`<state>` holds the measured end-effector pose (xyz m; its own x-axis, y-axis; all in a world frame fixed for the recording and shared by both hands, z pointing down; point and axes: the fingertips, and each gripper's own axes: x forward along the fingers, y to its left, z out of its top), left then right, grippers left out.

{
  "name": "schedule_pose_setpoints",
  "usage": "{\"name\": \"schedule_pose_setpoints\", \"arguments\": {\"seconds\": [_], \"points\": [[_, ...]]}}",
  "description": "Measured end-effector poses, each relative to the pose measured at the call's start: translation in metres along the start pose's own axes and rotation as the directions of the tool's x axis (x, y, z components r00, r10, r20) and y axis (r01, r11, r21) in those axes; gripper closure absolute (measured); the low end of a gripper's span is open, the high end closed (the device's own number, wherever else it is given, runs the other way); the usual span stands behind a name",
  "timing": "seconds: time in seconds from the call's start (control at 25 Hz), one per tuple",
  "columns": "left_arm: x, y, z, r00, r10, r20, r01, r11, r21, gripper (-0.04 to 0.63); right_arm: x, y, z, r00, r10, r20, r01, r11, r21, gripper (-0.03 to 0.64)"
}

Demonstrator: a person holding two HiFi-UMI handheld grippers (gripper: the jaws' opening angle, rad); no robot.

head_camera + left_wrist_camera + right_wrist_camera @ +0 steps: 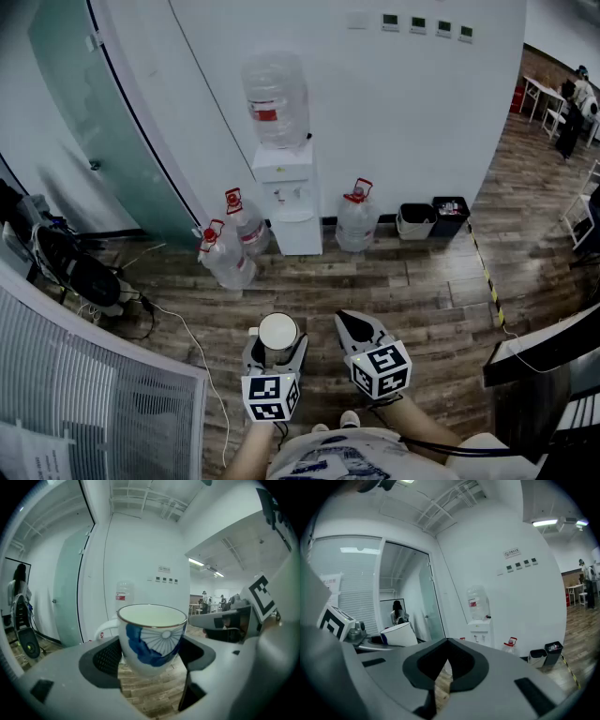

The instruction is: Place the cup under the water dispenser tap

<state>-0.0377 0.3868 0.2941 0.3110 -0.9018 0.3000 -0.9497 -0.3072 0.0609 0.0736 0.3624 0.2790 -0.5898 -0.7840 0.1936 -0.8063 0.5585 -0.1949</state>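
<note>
A white wall [422, 112] is filling the far side, and a brown wooden plank floor [394, 281] is running from it towards the person, whose arms are being cut off by the bottom edge of the head view. A frosted green glass partition [103, 122] is leaning off to the left.

The white floor-standing water dispenser [286, 202] is standing against the wall with a clear round bottle [276, 98] sitting on top. Its taps are showing only as small specks, too small to make out. Clear spare bottles with red caps are resting on either side [356, 217] [225, 258].

The left gripper [277, 354] is holding its jaws wide, with the pads pressing on the white ceramic cup with a blue fan pattern [152, 639]. The cup is sitting upright, well apart from the dispenser. From above only its rim and inside are showing, and its handle is partly disappearing behind a jaw in the left gripper view.

The right gripper [446, 663] is hanging just beside it, jaw tips meeting, gripping nothing.
</note>
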Motion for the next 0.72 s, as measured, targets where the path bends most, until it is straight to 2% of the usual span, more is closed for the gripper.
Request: {"name": "schedule_pose_setpoints", "arguments": {"seconds": [0.28, 0.72], "points": [[-0.015, -0.008, -0.005, 1.000, 0.025, 0.003, -0.025, 1.000, -0.019, 0.180, -0.018, 0.014, -0.002, 1.000, 0.010, -0.010, -0.011, 1.000, -0.026, 0.597], [-0.004, -0.026, 0.006, 0.999, 0.027, 0.037, -0.027, 1.000, 0.002, 0.181, -0.030, -0.011, -0.001, 0.999, 0.022, 0.025, -0.022, 1.000, -0.001, 0.597]]}}
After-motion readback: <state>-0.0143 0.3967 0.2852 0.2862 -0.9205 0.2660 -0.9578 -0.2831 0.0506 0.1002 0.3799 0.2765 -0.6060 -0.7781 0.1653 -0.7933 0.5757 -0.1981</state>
